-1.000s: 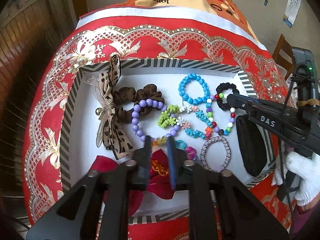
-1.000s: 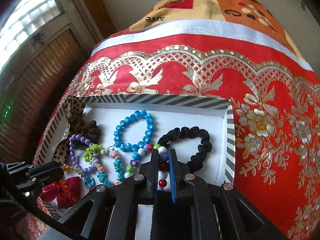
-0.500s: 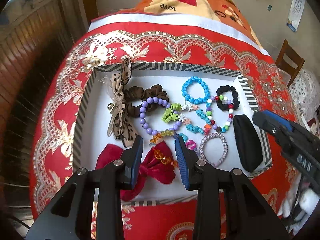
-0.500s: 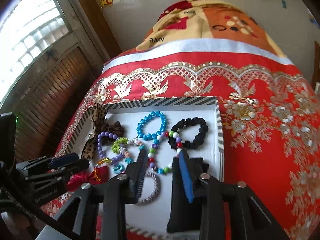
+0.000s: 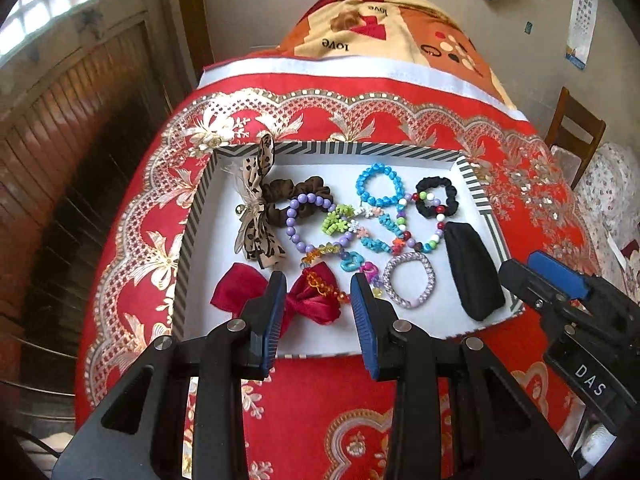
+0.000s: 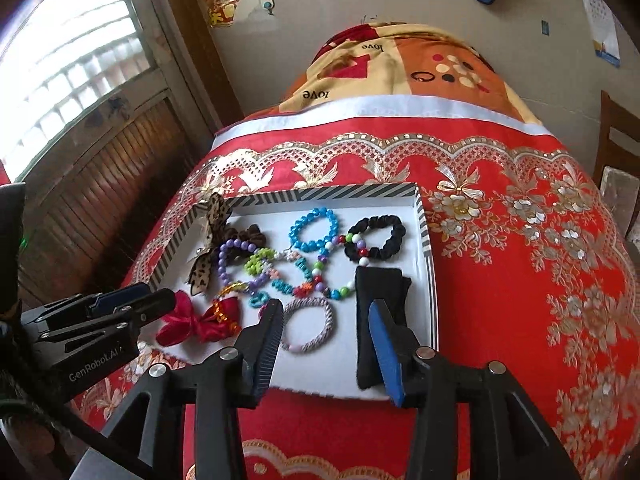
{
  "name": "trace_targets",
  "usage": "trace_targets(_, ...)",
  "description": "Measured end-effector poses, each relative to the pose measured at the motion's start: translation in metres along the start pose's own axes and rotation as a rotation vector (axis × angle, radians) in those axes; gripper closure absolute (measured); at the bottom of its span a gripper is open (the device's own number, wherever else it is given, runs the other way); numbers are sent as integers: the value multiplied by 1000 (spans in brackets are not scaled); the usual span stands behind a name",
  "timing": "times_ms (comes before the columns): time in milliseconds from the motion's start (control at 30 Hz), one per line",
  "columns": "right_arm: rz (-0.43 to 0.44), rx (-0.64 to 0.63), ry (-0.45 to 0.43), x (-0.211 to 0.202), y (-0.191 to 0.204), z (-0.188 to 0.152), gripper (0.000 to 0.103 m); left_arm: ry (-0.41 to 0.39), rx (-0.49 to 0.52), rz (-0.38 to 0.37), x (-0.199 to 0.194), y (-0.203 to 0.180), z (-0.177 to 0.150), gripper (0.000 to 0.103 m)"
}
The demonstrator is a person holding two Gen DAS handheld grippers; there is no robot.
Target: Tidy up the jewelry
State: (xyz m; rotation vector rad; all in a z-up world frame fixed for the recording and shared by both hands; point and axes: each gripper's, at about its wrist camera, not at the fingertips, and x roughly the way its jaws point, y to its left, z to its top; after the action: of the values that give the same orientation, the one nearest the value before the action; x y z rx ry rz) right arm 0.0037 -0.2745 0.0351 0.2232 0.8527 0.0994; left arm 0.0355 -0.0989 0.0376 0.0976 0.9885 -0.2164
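Both grippers open, empty — black pouch (image 6: pixel 378 312) lengthwise along tray (image 6: pixel 425 224) right wall.

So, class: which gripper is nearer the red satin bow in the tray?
Left. The left gripper hovers open right over the red satin bow; the right gripper hovers open over the tray's other side, beside the black pouch.

Bare white floor along tray (image 5: pixel 192 236) left side and near edge, jewelry crowded centre, black pouch (image 5: pixel 474 280) blocking right side.
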Motion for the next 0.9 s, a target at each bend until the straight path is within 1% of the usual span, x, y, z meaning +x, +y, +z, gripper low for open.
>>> trace_targets(400, 11, -17, -35, -32, 7, -11, 59, -65, -5, 35, -40, -5, -18, 71)
trace_targets(800, 22, -50, -72, -56, 16, -16, 58, -117, -27, 48, -67, -5, -27, 71)
trace_targets(900, 24, -56, -77, -60, 17, -19, 52, -125, -28, 49, -71, -6, -29, 71)
